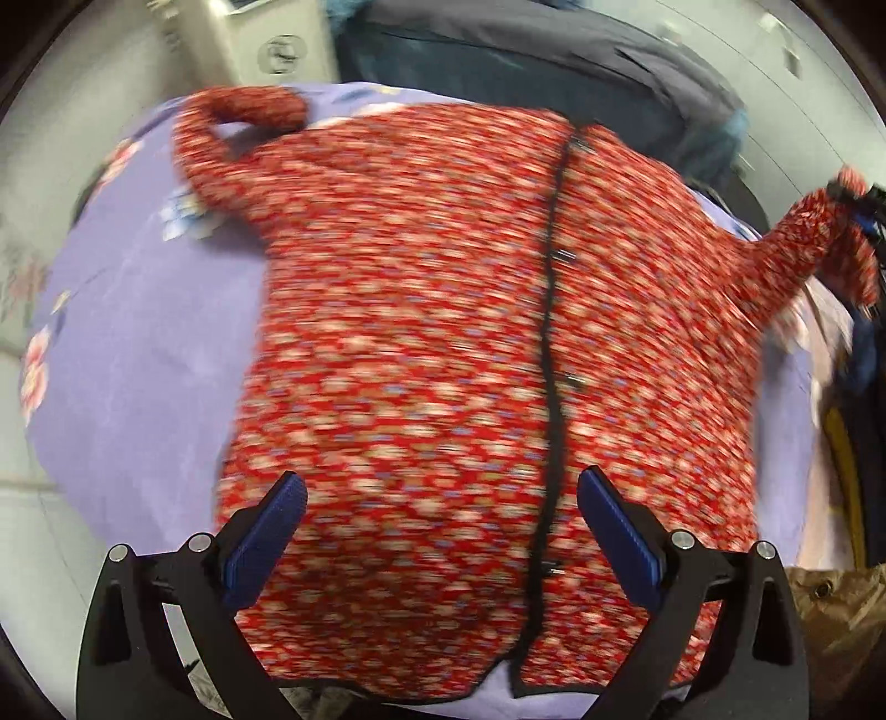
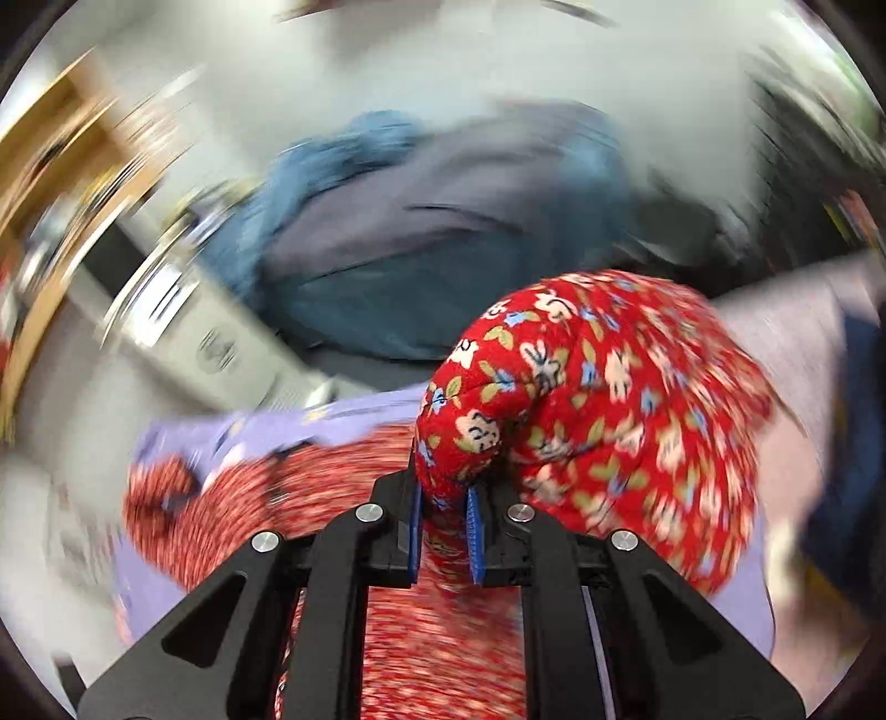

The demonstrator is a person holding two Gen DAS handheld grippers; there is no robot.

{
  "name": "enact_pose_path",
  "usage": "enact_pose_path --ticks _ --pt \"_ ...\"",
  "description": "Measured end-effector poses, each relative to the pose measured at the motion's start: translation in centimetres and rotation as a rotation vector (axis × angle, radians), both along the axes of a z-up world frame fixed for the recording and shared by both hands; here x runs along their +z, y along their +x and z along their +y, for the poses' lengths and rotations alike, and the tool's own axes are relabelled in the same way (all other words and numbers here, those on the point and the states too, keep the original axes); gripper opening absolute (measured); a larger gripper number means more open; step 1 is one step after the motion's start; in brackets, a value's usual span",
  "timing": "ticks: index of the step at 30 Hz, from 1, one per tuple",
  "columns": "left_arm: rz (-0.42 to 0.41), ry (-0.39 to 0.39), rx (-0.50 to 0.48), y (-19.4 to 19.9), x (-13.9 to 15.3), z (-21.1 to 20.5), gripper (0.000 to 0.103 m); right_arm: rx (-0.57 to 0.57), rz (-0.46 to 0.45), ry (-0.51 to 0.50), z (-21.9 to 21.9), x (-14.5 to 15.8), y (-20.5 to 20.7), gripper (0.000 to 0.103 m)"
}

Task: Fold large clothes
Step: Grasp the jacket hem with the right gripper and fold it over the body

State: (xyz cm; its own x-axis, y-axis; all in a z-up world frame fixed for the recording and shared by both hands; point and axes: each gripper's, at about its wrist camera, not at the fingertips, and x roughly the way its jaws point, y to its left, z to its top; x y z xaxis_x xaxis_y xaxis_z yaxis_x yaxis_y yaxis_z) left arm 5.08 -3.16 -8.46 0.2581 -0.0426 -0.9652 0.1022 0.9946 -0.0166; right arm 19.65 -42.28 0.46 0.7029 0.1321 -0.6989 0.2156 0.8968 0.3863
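- Red padded fabric with a small cream, blue and green flower print makes up the jacket (image 1: 421, 310) I am folding; it is lying front-up and spread out on a lilac flowered sheet (image 1: 138, 343) that is covering the work surface.
- Black trim (image 1: 551, 332) is running down the jacket's middle, with small dark fasteners showing along it.
- One sleeve (image 1: 232, 127) is lying curled on the sheet at the far left of the left wrist view; the other sleeve (image 2: 581, 387) is being lifted off the surface at the right edge of that view.
- Both views are smeared with blur, the right one more, so I cannot make out finer details of the cloth.
- My left gripper (image 1: 440, 515) is pointing steeply down over the jacket's lower part, near the hem, and I am seeing no hand or sleeve of the person in either view.
- Its jaws are standing wide apart with the blue pads (image 1: 266, 537) clear of the cloth, gripping nothing.
- My right gripper (image 2: 446, 545) is angled down and forward, with the lifted sleeve bulging up and over to the right of its tips.
- Its jaws are clamped tight on a fold of that sleeve, the red cloth pinched between the blue pads.
- Behind the sheet a heap of blue and grey clothes (image 2: 432, 221) is lying near a white appliance (image 1: 260, 44).
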Motion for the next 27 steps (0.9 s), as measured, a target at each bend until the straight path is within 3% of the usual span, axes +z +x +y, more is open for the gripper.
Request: enact_pose_path --ticks 2,3,5,6,8,9,10,12,14,16,23,25,27 --pt "-0.023 0.033 0.037 -0.1 0.2 1.5 0.096 0.207 -0.033 -0.12 7.4 1.1 1.1 0.013" --pt "-0.028 0.048 0.057 -0.2 0.1 2.5 0.096 0.365 -0.04 -0.212 12.3 0.7 1.2 0.013" --pt "-0.013 0.051 0.073 -0.1 -0.2 3.6 0.096 0.546 -0.001 -0.335 18.1 -1.4 0.8 0.015" --pt "-0.004 0.052 0.087 -0.3 -0.5 4.2 0.096 0.617 0.061 -0.388 21.0 -3.8 0.5 0.018" --pt "0.014 0.045 0.105 -0.5 -1.0 5.0 0.096 0.654 0.153 -0.445 23.3 -7.9 0.1 0.026" --pt "0.026 0.04 0.107 -0.6 -1.4 5.2 0.096 0.665 0.207 -0.499 24.1 -10.3 -0.1 0.036" --pt "0.037 0.035 0.107 -0.7 -1.7 5.3 0.096 0.672 0.251 -0.532 24.4 -11.8 -0.3 0.047" --pt "0.052 0.026 0.109 -0.9 -2.3 5.7 0.096 0.679 0.353 -0.568 24.6 -14.7 -0.4 0.049" --pt "0.057 0.023 0.108 -0.8 -2.7 5.9 0.096 0.661 0.347 -0.542 23.8 -14.5 -1.1 0.051" --pt "0.054 0.026 0.111 -0.2 -3.1 6.5 0.096 0.629 0.32 -0.48 22.5 -13.2 -1.5 0.063" --pt "-0.037 0.066 0.083 5.3 -1.6 6.7 0.096 0.401 0.247 -0.344 15.4 -8.9 -2.8 0.065" --pt "-0.046 0.073 0.069 7.1 -1.3 6.5 0.096 0.3 0.274 -0.315 12.7 -9.0 -2.8 0.065" --pt "-0.058 0.069 0.058 8.3 -1.0 6.3 0.096 0.201 0.323 -0.221 8.9 -10.7 -2.1 0.065"
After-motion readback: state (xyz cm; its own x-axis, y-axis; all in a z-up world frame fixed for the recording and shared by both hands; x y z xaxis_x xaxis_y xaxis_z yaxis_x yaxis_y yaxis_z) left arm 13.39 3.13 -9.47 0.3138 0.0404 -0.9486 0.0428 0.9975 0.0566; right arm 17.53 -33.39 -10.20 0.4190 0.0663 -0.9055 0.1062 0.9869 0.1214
